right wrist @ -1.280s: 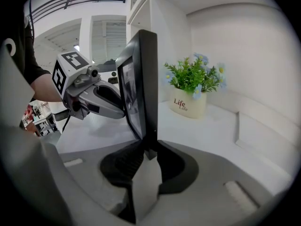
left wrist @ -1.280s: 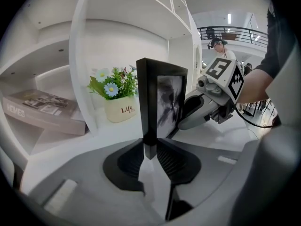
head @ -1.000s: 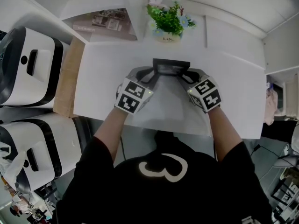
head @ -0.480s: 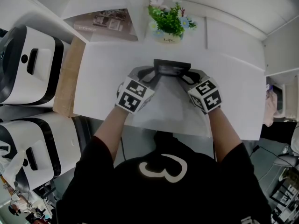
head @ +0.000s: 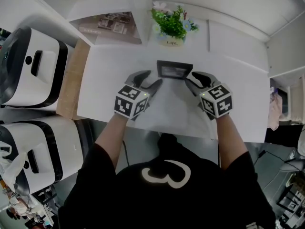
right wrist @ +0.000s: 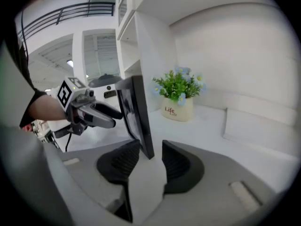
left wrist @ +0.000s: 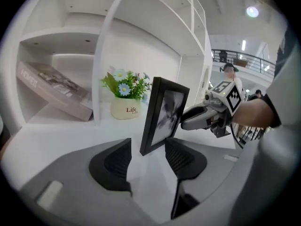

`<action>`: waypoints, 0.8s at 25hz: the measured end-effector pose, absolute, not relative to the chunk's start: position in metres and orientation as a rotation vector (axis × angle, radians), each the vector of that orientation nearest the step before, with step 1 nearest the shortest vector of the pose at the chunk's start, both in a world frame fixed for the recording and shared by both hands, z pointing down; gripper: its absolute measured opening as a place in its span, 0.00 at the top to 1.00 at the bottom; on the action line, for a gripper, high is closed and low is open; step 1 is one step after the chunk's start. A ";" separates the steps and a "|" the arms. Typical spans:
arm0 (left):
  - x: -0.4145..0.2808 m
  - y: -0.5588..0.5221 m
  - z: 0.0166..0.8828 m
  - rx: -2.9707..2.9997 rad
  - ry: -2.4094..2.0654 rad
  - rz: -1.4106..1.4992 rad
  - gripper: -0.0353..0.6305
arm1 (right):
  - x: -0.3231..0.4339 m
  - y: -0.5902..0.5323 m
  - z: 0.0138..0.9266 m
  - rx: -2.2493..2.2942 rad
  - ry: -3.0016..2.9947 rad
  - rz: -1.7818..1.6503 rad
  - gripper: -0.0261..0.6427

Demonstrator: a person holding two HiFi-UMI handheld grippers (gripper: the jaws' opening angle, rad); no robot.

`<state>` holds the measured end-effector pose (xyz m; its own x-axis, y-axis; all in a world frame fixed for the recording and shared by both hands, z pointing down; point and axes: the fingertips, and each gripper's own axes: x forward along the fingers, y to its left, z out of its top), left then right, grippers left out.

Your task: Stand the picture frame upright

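Observation:
The black picture frame stands upright on the white table, its glass towards me. My left gripper sits just off the frame's left end and my right gripper just off its right end. Both sets of jaws are opening. In the left gripper view the frame rises beyond the left gripper, its lower corner in the gap, and the pads do not press on it. The right gripper view shows the frame edge-on past the right gripper, likewise free of the pads.
A potted plant stands behind the frame against the back wall. A book leans in the shelf bay at back left. Two white machines stand left of the table, beside a wooden strip.
Both grippers have let go of the frame's ends and drawn back a little towards me and outwards. The frame stays upright on its own.

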<state>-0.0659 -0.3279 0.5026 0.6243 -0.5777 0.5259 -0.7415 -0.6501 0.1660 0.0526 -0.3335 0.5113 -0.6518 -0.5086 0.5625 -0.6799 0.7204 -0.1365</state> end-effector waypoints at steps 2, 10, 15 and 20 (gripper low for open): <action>-0.076 -0.319 0.496 2.422 -1.073 0.525 0.63 | 0.063 -0.327 0.497 0.964 -2.469 0.533 0.73; -0.089 -0.248 0.439 2.308 -1.056 0.219 0.81 | 0.080 -0.253 0.404 1.086 -2.712 0.629 0.85; -0.069 -0.190 0.385 2.367 -0.997 0.063 0.91 | 0.069 -0.187 0.356 1.030 -2.855 0.653 0.93; -0.048 -0.139 0.339 2.461 -0.951 -0.001 0.93 | 0.057 -0.130 0.337 0.958 -2.916 0.656 0.96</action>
<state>-0.0483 -0.1387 0.3394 0.7561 -0.6310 0.1734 -0.6308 -0.6323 0.4498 0.0572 -0.1305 0.3371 -0.8137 -0.5666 0.1300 -0.5677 0.7264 -0.3874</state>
